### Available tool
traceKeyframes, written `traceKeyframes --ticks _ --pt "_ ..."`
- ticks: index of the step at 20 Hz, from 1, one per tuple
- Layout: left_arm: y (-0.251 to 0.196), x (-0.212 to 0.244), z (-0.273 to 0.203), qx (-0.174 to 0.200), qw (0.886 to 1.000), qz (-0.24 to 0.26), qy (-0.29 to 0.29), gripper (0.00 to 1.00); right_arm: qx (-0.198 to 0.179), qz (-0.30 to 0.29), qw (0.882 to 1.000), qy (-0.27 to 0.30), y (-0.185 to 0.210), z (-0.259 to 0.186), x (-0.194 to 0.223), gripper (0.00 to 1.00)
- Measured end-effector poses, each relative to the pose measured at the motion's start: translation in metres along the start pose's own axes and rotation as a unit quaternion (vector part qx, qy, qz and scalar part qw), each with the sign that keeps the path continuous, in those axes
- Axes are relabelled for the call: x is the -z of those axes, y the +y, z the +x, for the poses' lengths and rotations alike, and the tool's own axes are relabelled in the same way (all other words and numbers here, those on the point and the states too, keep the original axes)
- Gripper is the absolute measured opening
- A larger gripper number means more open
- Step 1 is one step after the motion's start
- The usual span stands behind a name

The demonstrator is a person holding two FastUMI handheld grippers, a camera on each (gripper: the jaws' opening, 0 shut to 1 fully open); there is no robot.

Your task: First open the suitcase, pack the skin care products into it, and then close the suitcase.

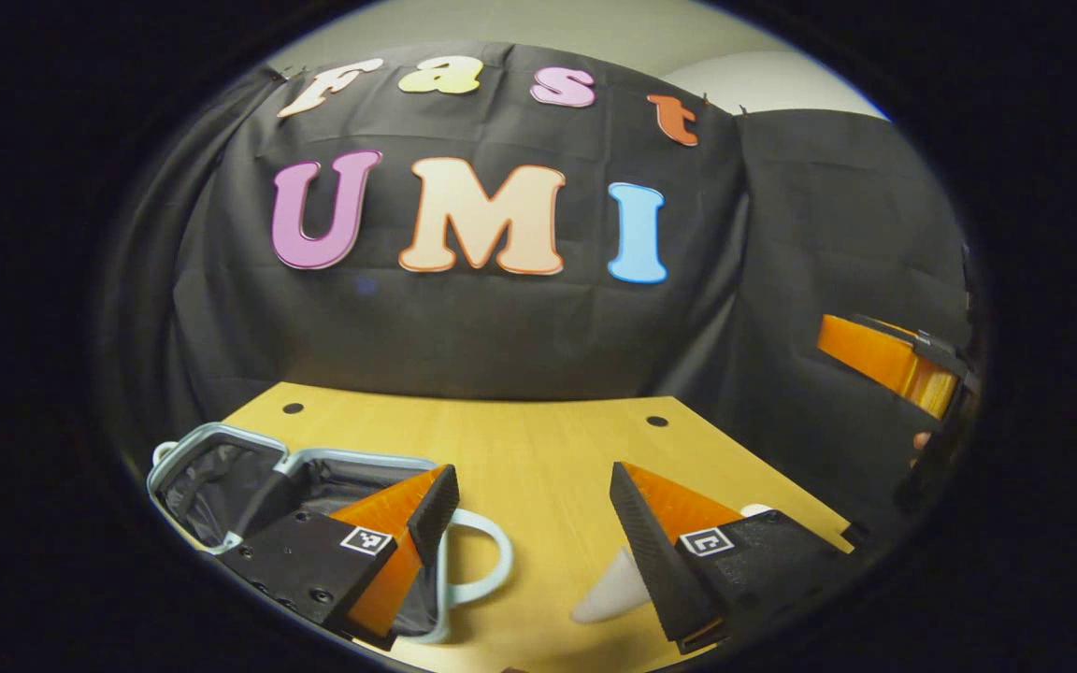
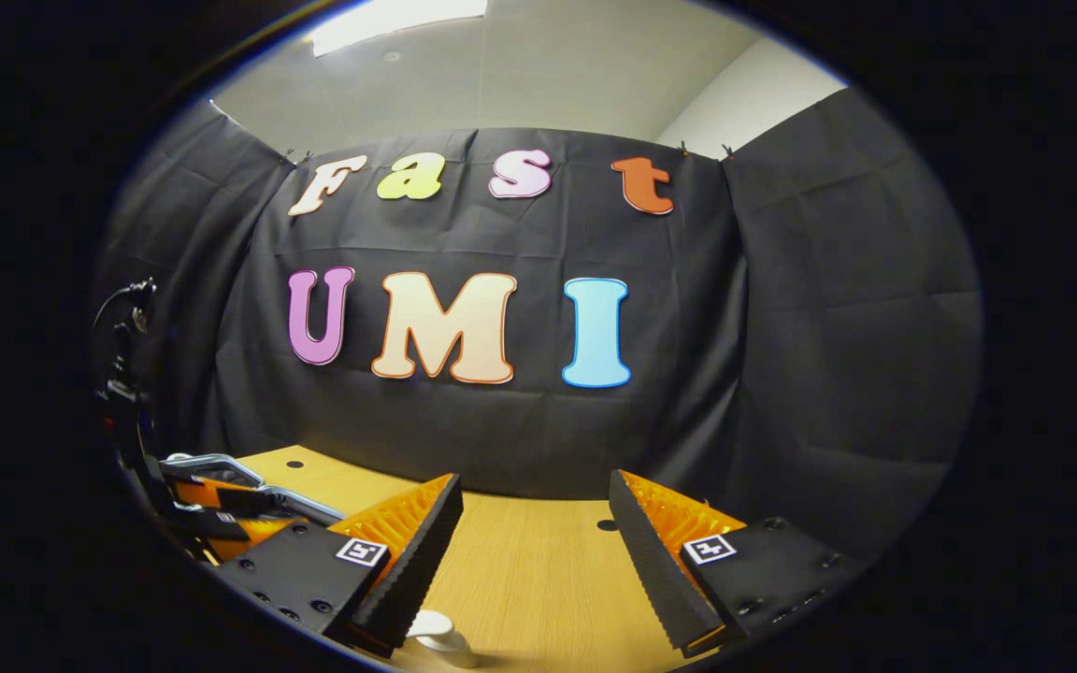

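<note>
In the left gripper view the small pale-blue suitcase (image 1: 221, 458) lies open on the wooden table (image 1: 520, 449) at the lower left, its dark lining showing and its handle (image 1: 487, 561) pointing right. My left gripper (image 1: 531, 509) is open above the table, its left finger over the suitcase's right edge. A white skin care item (image 1: 615, 591) lies between the fingers, near the right one. The right gripper (image 1: 884, 360) shows at the far right edge. In the right gripper view my right gripper (image 2: 534, 542) is open over the table, with a white bottle (image 2: 436, 637) below its left finger. The suitcase rim (image 2: 221, 463) shows at left.
The black cloth wall closes off the back and sides of the table. Two dark holes (image 1: 293, 408) (image 1: 656, 422) mark the far tabletop. The left gripper's body and cables (image 2: 132, 393) stand at the left edge of the right gripper view.
</note>
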State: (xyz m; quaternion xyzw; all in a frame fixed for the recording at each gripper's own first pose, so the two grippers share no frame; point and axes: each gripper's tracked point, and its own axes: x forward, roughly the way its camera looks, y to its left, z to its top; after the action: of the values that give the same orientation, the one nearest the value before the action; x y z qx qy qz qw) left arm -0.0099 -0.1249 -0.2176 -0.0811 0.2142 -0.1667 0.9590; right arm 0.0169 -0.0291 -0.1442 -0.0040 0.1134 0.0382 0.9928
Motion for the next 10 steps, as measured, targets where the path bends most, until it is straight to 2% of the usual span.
traceKeyframes --ticks 10 --pt "-0.029 0.112 0.007 0.011 0.995 0.005 0.101 0.94 -0.04 -0.015 0.999 0.018 0.023 -0.006 0.023 0.99"
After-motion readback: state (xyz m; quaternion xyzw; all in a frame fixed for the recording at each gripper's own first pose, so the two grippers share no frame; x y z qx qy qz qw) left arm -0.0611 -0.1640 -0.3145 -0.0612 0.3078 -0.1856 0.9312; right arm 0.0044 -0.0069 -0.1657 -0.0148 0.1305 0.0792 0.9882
